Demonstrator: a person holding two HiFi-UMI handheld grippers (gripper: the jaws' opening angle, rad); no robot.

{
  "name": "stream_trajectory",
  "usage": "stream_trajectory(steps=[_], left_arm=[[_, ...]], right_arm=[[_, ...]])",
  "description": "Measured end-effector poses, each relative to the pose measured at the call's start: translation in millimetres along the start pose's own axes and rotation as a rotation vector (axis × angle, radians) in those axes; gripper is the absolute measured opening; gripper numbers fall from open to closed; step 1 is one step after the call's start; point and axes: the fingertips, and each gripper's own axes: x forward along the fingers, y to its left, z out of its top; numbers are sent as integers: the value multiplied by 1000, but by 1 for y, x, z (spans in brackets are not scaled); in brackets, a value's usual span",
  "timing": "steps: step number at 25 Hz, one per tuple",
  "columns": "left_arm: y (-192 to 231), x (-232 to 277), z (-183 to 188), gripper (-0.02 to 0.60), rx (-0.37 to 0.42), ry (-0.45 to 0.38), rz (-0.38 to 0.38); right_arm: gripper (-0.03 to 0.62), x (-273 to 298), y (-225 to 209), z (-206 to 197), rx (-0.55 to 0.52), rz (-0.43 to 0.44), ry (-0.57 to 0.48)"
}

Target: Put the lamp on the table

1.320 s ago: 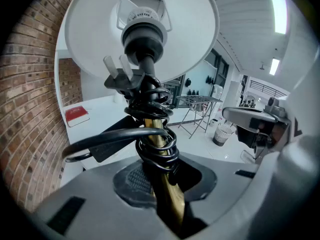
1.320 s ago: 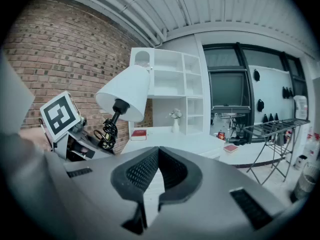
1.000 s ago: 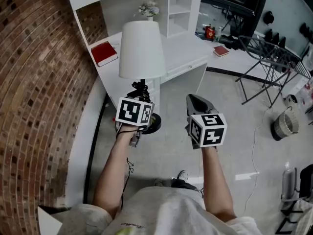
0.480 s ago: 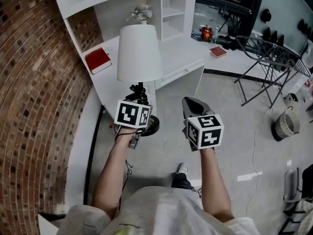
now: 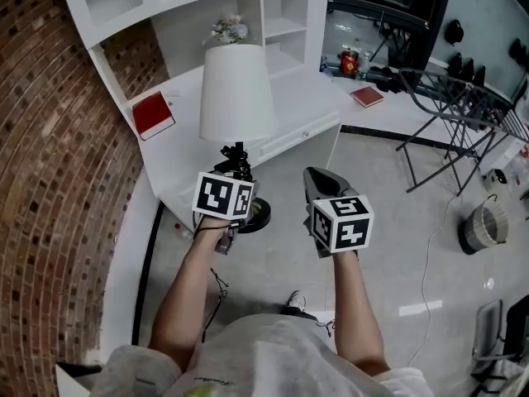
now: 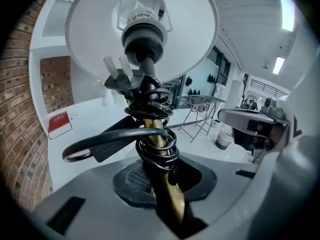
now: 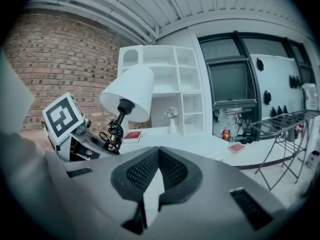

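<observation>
Lamp [image 5: 237,93] hangs in our left claw [image 6: 161,181], clamped by its brass stem, over the floor [image 5: 388,213] near the white table [image 5: 291,98]. Our right claw [image 7: 159,174] is pinched together, holding nothing.

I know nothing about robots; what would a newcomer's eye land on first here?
The lamp with its big white shade, mid-picture in the head view: the left gripper is clamped on its brass stem, just below the coiled black cord. Beside it the right gripper is shut and empty, and ahead stands the white table along a brick wall.
</observation>
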Motion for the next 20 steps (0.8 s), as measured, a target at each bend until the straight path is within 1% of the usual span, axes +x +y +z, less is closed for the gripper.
stream_trajectory(steps=[7, 10, 20], left_arm=[[-12, 33, 32, 89, -9, -4, 40], [-17, 46, 44, 89, -13, -4, 46], [-35, 85, 60, 89, -41, 10, 58]], right_arm=[[3, 21, -44, 16, -18, 48, -2], [3, 28, -60, 16, -18, 64, 8], [3, 43, -105, 9, -8, 110, 36]])
